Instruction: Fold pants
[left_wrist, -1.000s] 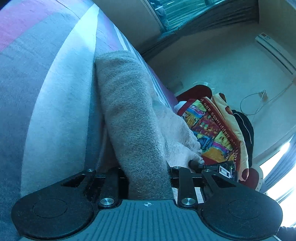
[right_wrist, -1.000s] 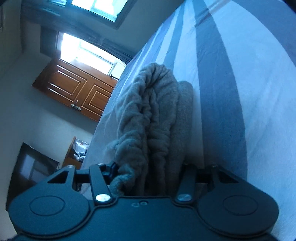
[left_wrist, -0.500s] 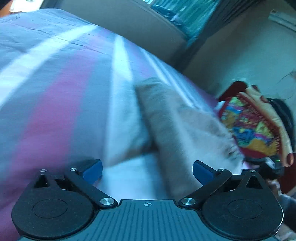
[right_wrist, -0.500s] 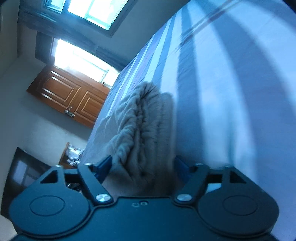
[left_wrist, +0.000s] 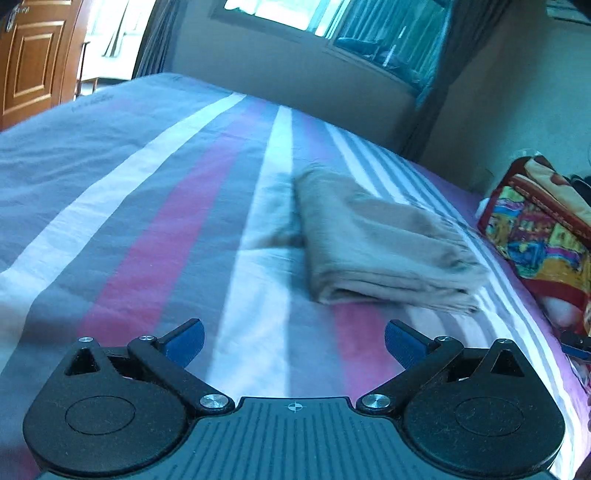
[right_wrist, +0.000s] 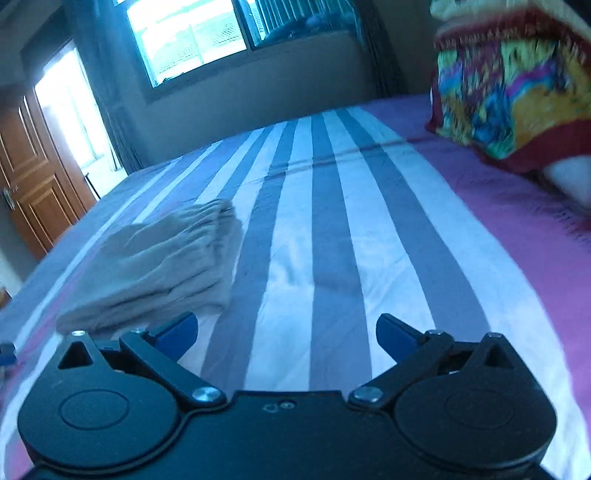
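Note:
The beige pants (left_wrist: 380, 240) lie folded in a compact stack on the striped bed sheet (left_wrist: 155, 206). In the left wrist view they sit ahead and to the right of my left gripper (left_wrist: 293, 341), which is open and empty, apart from them. In the right wrist view the pants (right_wrist: 162, 266) lie ahead at the left, just beyond the left finger of my right gripper (right_wrist: 286, 338), which is open and empty above the sheet (right_wrist: 332, 229).
A colourful patterned pillow (left_wrist: 535, 236) lies at the bed's right side and also shows in the right wrist view (right_wrist: 513, 88). A wooden door (right_wrist: 29, 184) stands at the left. A window (right_wrist: 192, 33) and wall lie beyond the bed.
Both grippers were shut on the pants a second ago. They opened, let the pants drop onto the bed, and pulled back and levelled out.

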